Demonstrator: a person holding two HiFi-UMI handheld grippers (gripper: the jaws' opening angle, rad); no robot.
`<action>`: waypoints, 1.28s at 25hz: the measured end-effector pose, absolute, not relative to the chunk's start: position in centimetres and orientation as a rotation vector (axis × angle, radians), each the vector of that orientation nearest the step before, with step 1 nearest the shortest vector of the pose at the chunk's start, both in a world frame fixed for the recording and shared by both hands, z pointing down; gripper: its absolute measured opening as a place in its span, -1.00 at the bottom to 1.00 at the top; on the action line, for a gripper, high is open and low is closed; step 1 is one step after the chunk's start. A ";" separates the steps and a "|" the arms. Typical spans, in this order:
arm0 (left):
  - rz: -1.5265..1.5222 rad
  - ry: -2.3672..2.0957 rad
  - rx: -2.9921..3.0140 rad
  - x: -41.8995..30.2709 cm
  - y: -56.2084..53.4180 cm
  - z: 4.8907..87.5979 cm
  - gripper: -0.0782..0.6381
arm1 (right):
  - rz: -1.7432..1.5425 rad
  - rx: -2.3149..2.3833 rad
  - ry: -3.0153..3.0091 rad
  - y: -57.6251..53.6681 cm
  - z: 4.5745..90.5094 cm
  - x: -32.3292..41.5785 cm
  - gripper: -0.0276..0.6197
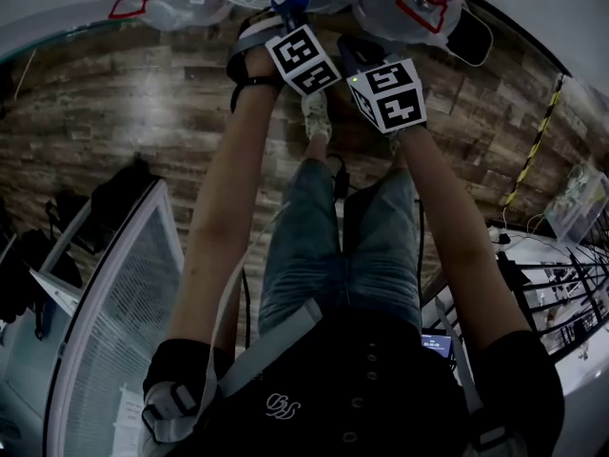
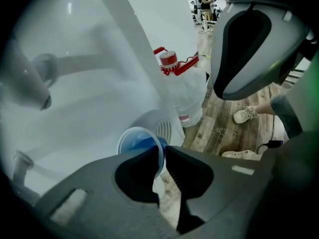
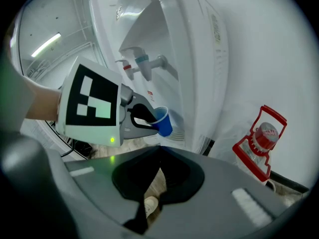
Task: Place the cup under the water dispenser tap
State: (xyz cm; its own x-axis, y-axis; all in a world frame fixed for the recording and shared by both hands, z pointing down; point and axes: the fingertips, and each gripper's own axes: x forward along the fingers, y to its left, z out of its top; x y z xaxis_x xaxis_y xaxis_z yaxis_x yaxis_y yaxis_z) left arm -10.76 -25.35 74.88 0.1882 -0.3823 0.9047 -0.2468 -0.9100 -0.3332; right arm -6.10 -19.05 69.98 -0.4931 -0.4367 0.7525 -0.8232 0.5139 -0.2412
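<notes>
A thin-walled blue plastic cup [image 2: 135, 141] is pinched at its rounded lip by the left gripper [image 2: 163, 151]: one matte dark jaw is seen inside the mouth and the other outside the wall, closed on that one edge. The cup is held tilted, low in the recess of the water dispenser [image 3: 199, 59], whose casing is smooth, glossy white plastic with curved sides. The cup is placed below the two short spouts [image 3: 142, 63], one capped in blue and one in red, and just beside the round slotted drip grille [image 2: 163, 127]; whether its base touches the grille cannot be told. The right gripper [image 3: 159, 158] is kept back from the dispenser, with its jaw tips brought together and nothing caught between them; only floor and a pale shoe [image 3: 150, 203] are seen through the gap behind the tips. A clear, rounded water bottle [image 2: 192, 96] with a red cap and red carrying handle is seen at the dispenser's side, standing on a floor of rough-grained brown wooden planks [image 1: 143, 93].
</notes>
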 end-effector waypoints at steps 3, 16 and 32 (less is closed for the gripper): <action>-1.830 0.621 -2.276 -11.0 -25.8 75.1 -0.65 | 0.823 1.028 -2.126 -18.8 70.0 -5.8 -0.91; -1.785 0.683 -2.343 -11.2 -25.5 75.0 -0.30 | 0.873 0.972 -2.152 -17.5 69.5 -5.4 -0.91; -1.656 0.973 -2.579 -13.2 -21.6 68.2 -0.17 | 0.847 0.953 -2.221 -18.0 65.6 -7.5 -0.91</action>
